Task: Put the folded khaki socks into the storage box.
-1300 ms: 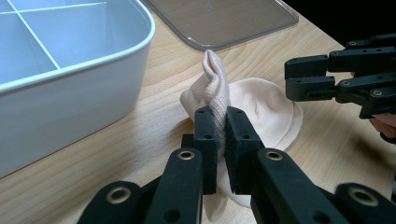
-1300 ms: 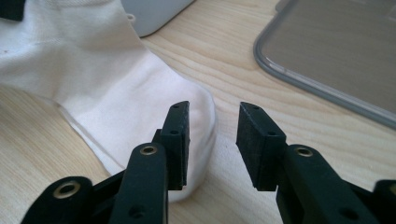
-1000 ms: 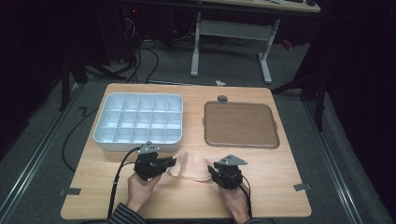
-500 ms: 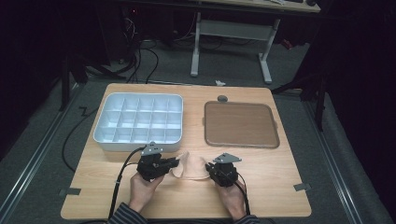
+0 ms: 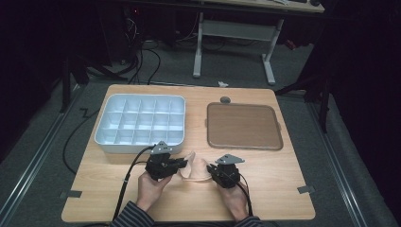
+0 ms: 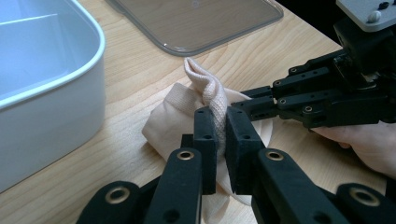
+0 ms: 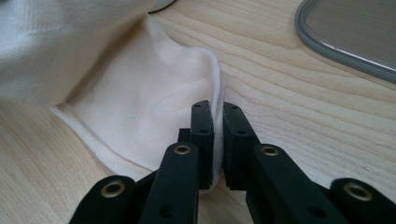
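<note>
Pinching a cream sock (image 5: 195, 168) between us, we are clamping our left tool (image 5: 178, 163) on its ribbed cuff; our right tool (image 5: 212, 171) is gripping its thin edge, above the counter (image 5: 279, 175).

Pale cream ribbed cloth (image 6: 212, 93) sits on the light wood-grain table (image 5: 283, 189), with both grippers matte black, brass-coloured at the rivets. Far left, a white plastic compartment tray (image 5: 141, 124); far right, a brown flat lid with a grey rim (image 5: 243, 125). Striped dark sleeves (image 5: 132, 220) show near.

a light wooden table (image 5: 283, 189) stands on grey carpeted floor (image 5: 42, 156) in a dim room. behind it is a desk with white legs (image 5: 197, 47), with black cables (image 5: 142, 61) on the floor nearby.
</note>
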`<action>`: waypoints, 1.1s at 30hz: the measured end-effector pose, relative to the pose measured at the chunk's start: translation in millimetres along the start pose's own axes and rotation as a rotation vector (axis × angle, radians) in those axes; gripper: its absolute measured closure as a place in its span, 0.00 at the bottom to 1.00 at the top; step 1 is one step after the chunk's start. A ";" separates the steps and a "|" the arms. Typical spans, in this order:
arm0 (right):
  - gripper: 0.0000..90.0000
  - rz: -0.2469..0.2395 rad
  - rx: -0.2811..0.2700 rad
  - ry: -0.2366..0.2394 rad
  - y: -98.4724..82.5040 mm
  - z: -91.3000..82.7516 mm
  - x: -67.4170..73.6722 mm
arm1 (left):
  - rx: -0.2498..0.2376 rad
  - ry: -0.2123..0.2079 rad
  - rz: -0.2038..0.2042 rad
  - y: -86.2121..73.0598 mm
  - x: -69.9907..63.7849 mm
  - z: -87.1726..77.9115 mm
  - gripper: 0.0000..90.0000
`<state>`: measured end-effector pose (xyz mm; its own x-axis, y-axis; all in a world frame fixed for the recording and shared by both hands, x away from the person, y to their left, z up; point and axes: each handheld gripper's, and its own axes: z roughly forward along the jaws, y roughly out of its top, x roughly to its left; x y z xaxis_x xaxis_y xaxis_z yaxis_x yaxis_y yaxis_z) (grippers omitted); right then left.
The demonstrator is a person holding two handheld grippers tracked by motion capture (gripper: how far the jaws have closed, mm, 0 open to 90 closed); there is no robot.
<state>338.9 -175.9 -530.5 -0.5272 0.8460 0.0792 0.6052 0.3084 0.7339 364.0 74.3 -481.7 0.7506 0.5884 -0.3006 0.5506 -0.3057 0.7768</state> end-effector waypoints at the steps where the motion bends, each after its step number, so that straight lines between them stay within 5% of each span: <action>1: 0.94 -0.004 0.000 0.000 0.0 0.0 -0.1 | -0.001 0.000 -0.001 0.3 -0.4 0.7 0.93; 33: 0.94 -0.010 -0.001 0.010 0.0 0.3 -1.3 | 0.086 -0.016 0.052 8.4 -11.6 34.7 0.93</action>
<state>339.7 -176.9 -530.8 -0.5392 0.8385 0.0780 0.5988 0.3166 0.7357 372.6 38.9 -490.9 0.7845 0.5583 -0.2698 0.5392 -0.3993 0.7415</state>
